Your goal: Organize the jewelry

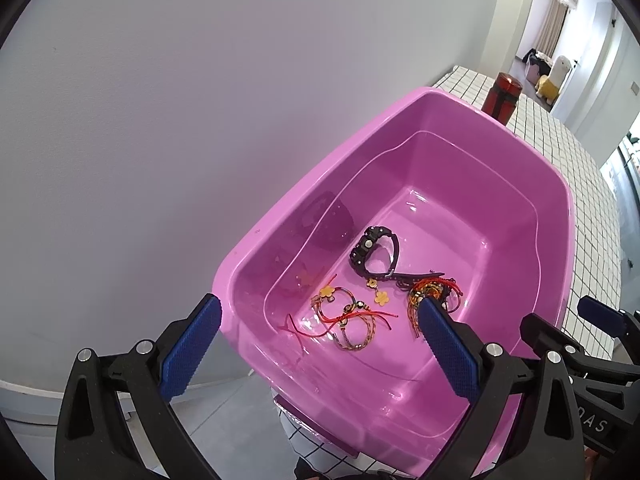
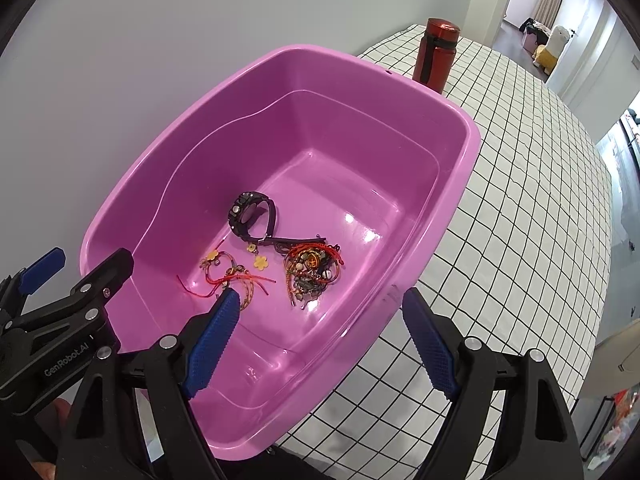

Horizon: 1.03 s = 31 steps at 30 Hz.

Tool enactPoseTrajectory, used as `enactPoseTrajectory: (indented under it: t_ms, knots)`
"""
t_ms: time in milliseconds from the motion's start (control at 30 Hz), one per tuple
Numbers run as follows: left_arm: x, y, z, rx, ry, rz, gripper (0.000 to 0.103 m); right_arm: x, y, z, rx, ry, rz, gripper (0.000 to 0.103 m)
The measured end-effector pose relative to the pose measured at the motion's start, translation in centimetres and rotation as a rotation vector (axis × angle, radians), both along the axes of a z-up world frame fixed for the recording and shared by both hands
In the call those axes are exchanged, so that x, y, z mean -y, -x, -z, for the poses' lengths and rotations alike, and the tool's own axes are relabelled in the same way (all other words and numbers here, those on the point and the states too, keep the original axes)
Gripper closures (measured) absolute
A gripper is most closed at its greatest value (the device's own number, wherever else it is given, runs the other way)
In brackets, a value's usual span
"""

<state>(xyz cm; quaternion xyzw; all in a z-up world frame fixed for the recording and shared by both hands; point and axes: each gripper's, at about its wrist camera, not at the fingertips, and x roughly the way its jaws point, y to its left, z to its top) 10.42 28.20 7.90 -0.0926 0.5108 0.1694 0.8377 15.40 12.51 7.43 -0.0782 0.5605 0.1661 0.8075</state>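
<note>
- My left gripper (image 1: 320,328) and right gripper (image 2: 320,312) both stand wide, holding nothing, above the pink tub (image 2: 460,168).
- Black watch (image 2: 252,216) and bracelets (image 2: 312,268) lie on the tub floor near my edge.
- A red bottle (image 2: 436,56) stands on the checked tablecloth (image 2: 540,220) behind the tub's far corner.

A red flask (image 2: 436,54) with a dark strap stands upright on a white tablecloth (image 2: 532,208) checked with black lines, near a plain pale wall (image 2: 140,40).

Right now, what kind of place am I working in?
Probably a home: a table under a white grid-pattern cloth, a pink plastic tub holding jewelry, and an open doorway to a curtained, furnished room.
</note>
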Motion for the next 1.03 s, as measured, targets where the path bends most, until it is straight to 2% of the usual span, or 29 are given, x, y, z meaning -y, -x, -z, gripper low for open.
enactPoseTrajectory:
  t_ms: [467,700,1033]
  knots:
    - [-0.07,0.06,0.33,-0.007,0.028,0.023,0.007,-0.02,0.22,0.04,-0.002,0.002,0.0,0.024]
    - [-0.03,0.41,0.0,0.01,0.019,0.03,0.007,0.15,0.52,0.18,-0.004,0.0,0.009,0.023]
    - [-0.78,0.52,0.34,-0.011,0.039,0.001,0.007,0.32,0.62,0.18,-0.008,-0.003,0.028,0.023]
